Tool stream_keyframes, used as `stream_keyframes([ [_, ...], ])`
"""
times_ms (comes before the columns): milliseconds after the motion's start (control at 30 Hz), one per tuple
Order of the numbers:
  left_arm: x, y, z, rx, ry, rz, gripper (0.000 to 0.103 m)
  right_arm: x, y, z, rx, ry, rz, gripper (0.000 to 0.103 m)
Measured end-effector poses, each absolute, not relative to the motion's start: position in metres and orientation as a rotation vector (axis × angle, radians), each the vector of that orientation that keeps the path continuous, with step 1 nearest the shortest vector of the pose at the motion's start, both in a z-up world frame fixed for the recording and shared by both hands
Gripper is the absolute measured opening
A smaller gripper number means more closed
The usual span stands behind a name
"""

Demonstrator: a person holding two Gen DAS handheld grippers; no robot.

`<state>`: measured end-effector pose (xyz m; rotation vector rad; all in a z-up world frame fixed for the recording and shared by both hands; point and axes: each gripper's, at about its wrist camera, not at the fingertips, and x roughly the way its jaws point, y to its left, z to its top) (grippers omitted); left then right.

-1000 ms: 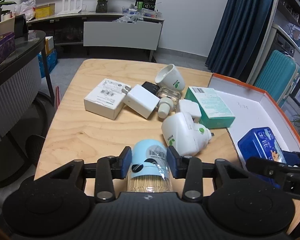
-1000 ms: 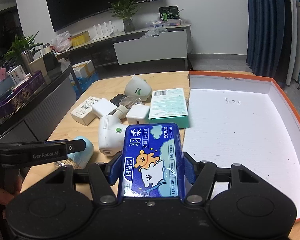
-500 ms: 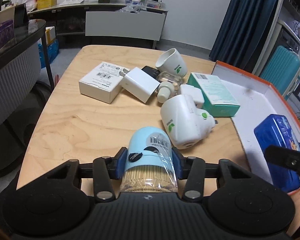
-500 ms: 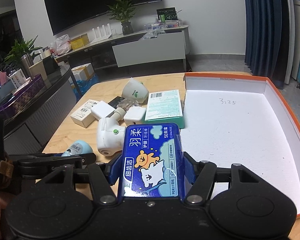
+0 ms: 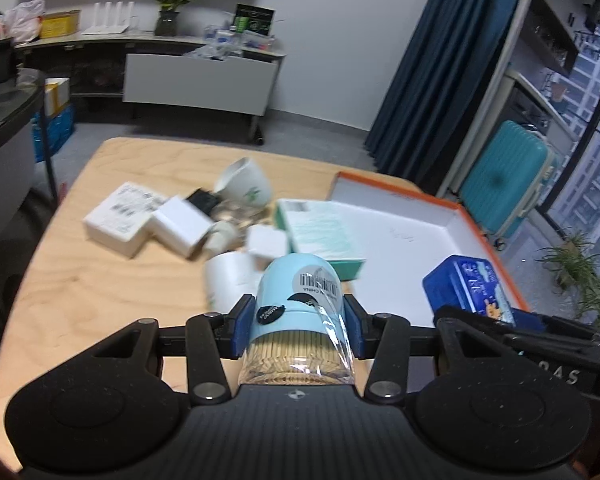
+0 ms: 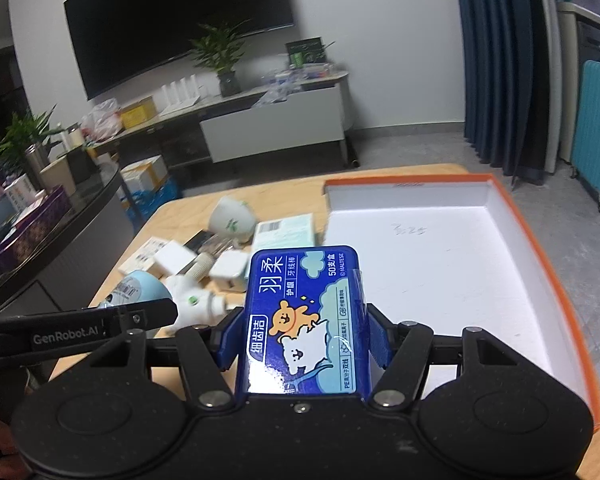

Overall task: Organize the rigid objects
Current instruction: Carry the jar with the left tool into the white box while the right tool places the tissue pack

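Note:
My left gripper (image 5: 296,326) is shut on a light-blue toothpick jar (image 5: 300,304), lifted above the wooden table (image 5: 100,280). My right gripper (image 6: 304,338) is shut on a blue floss-pick box (image 6: 304,316) with a bear picture; in the left wrist view the same blue box (image 5: 468,288) hangs over the near edge of the tray. The orange-rimmed white tray (image 6: 440,264) lies on the right with nothing in it. From the right wrist view the jar (image 6: 136,288) shows at left behind the left gripper's finger.
On the table lies a pile: a white cup (image 5: 246,186) on its side, white boxes (image 5: 120,212), a white charger (image 5: 180,226), a teal box (image 5: 320,236) and a white plug device (image 6: 192,300). A teal suitcase (image 5: 504,176) stands beyond the tray.
Both grippers rose with their loads and moved toward the tray; the toothpick jar came off the table and now covers the white plug device in the left wrist view.

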<state>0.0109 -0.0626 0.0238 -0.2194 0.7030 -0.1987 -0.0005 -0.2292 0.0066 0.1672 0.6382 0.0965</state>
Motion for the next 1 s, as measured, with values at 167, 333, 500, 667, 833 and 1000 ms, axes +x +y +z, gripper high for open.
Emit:
stream_keyframes([
  [167,0.026,-0.087,0.029,-0.215,0.701,-0.244,0.047,0.002,-0.253,0.016,0.163,0.616,0.058,0.074],
  [333,0.046,-0.114,0.031,-0.198,0.698,-0.277,0.047,0.010,-0.276,0.023,0.155,0.603,0.034,0.074],
  [500,0.062,-0.136,0.033,-0.178,0.689,-0.301,0.047,0.023,-0.298,0.025,0.156,0.604,0.014,0.074],
  [667,0.077,-0.153,0.031,-0.168,0.694,-0.317,0.047,0.039,-0.316,0.022,0.151,0.619,0.004,0.074],
  [833,0.092,-0.165,0.027,-0.170,0.710,-0.320,0.047,0.059,-0.330,0.017,0.143,0.637,-0.002,0.074],
  [1000,0.107,-0.174,0.022,-0.171,0.730,-0.312,0.047,0.080,-0.340,0.013,0.124,0.650,0.000,0.074],
])
